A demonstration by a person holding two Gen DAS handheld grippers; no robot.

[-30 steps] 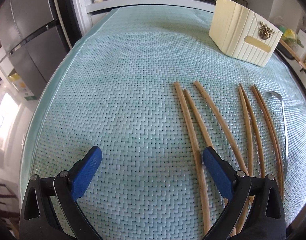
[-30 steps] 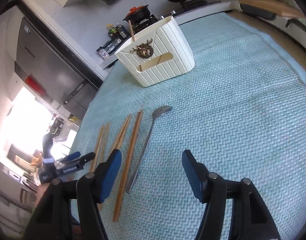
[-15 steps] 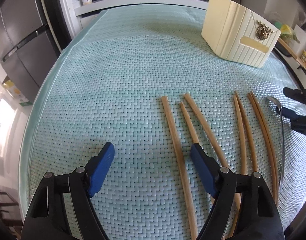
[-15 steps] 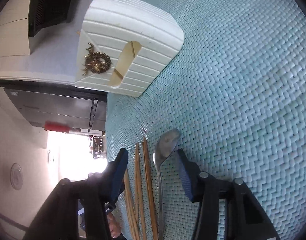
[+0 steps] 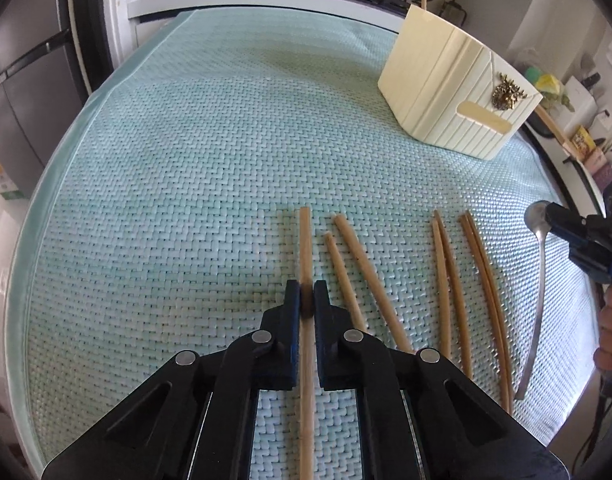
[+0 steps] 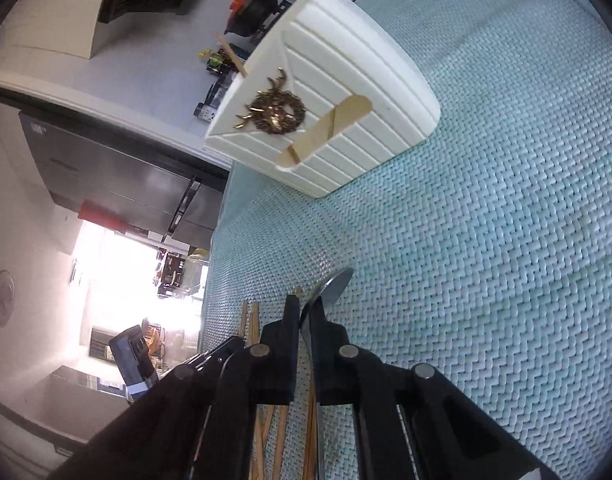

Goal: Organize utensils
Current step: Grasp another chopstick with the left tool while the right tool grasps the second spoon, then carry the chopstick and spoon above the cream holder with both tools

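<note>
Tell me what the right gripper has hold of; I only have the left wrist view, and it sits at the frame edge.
Observer: The right gripper has just closed on the metal spoon, just behind the bowl.
Operator: Report the spoon's bowl.
Observer: It sticks out past the fingers, turned almost edge-on to that camera.
Operator: Describe the cream holder's front.
Observer: Seen square-on, its slot shows a thin stick crossing a flat wooden piece inside.
</note>
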